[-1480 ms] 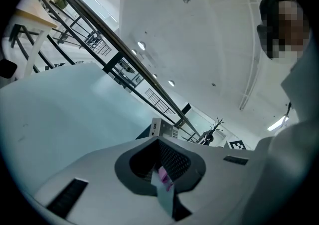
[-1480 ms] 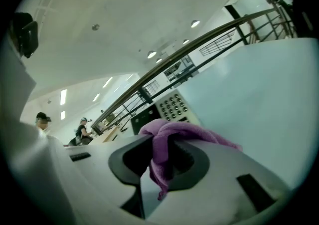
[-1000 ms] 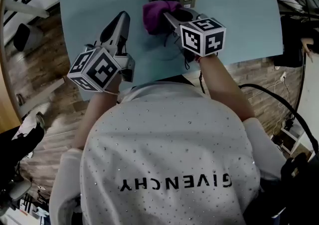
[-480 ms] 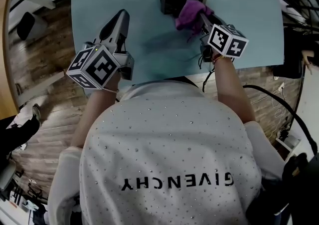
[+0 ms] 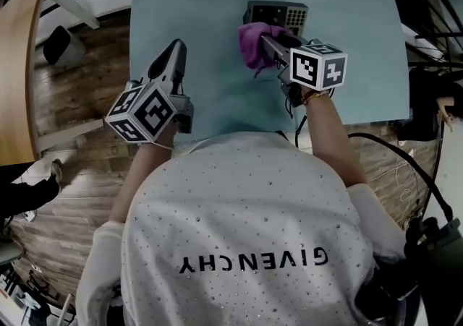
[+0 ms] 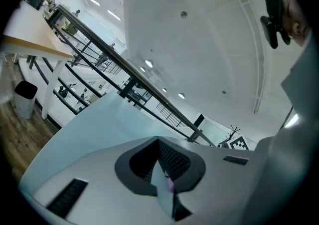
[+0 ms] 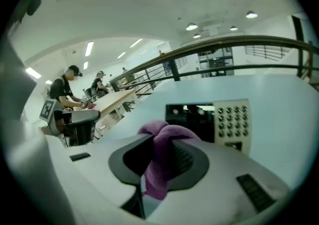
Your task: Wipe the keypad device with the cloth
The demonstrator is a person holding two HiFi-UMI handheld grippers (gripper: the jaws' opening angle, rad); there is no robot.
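The magenta microfibre cloth (image 5: 252, 40) (image 7: 163, 145) and the right tool (image 5: 265, 43) (image 7: 160, 155) cover the near left part of the grey keypad device with a dark screen and a button grid (image 5: 278, 12) (image 7: 215, 118), so its front edge is hidden in the head view. The cloth overlaps that edge, but whether it actually presses on the casing cannot be told. In the right gripper view the bunched cloth hides the lower left corner of the dark screen; the buttons to the right show clearly. The right tool's jaws are clamped on the cloth, which bulges out above them.

The device sits at the far middle of the pale blue tabletop (image 5: 203, 7) (image 7: 280, 119).

The left tool (image 5: 176, 47) (image 6: 165, 181) is over the near left of the tabletop, well apart from the device, its jaws closed to a thin slit with nothing between them. Its view is tilted up, mostly at ceiling and railings.

The person's white studded shirt (image 5: 246, 223) fills the lower head view, blocking the tabletop's near edge. A black cable (image 5: 405, 155) loops at the right, over wooden floor (image 5: 72, 93).
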